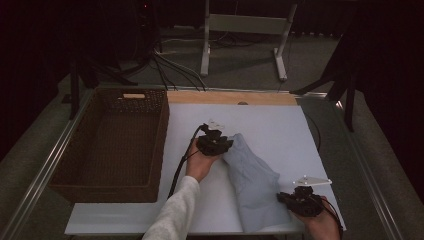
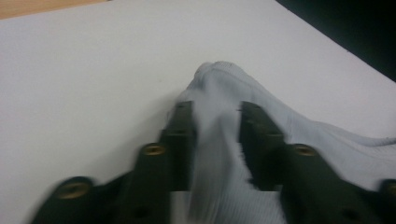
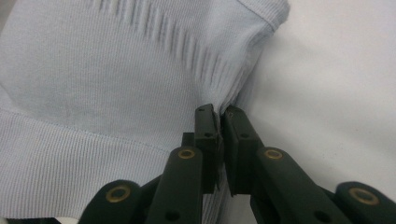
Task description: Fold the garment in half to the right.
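Currently the cloth (image 1: 252, 182) lies rumpled on the white board (image 1: 280, 125) beside the basket (image 1: 107, 142). Right gripper (image 3: 219, 111) is clamped on its hem; left gripper (image 2: 215, 119) straddles a raised fold, jaws apart. Left should close fully on the fold before any lift, so the fold stays even.

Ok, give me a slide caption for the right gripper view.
Right gripper pinches the ribbed edge of a pale blue knit garment lying on the white table.
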A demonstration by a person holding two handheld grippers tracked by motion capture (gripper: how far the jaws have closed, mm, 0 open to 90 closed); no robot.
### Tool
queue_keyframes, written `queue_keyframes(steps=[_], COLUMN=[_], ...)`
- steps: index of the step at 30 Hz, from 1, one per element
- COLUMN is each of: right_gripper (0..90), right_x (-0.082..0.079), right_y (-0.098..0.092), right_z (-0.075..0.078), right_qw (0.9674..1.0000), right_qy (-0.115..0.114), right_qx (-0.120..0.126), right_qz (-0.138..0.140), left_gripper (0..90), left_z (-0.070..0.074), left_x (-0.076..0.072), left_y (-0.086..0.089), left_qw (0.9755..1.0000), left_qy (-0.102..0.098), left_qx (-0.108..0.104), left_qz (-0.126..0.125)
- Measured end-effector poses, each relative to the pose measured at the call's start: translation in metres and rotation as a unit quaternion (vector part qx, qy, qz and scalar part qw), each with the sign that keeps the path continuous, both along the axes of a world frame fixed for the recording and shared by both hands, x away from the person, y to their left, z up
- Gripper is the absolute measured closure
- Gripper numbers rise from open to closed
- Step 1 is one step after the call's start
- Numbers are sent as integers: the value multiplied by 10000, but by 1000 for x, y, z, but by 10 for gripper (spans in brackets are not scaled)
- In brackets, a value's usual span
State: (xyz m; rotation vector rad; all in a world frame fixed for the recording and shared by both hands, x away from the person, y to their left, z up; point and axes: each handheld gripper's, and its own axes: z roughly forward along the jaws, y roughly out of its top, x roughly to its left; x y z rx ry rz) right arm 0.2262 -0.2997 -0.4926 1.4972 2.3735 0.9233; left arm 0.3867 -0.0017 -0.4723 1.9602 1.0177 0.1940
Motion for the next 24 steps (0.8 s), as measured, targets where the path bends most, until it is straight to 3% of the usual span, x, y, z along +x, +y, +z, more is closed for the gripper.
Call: queue_keyframes(steps=[2, 8, 11, 17, 23, 24], right_gripper=[848, 815, 772, 592, 454, 396], right_x=[0, -1, -2, -7, -11, -12], right_y=[0, 0, -1, -3, -2, 0], right_z=[0, 0, 1, 1, -1, -3], right_qw=[10000, 10000, 9999, 9997, 9997, 9998], right_qy=[-6, -33, -64, -98, -30, 18], right_qx=[13, 42, 66, 210, 253, 214], right_qz=[-14, -45, -70, -81, -50, -27], left_gripper=[492, 314, 278, 241, 185, 182], left_z=[2, 9, 11, 14, 16, 17], left_x=[-1, -7, -11, -17, -24, -26], left_y=[1, 3, 2, 3, 2, 3], left_qw=[10000, 9992, 9990, 9984, 9981, 9980], left_qy=[-41, -221, -274, -308, -327, -316], left_qx=[-88, -332, -347, -431, -442, -446], left_qz=[20, -46, -93, -189, -264, -307])
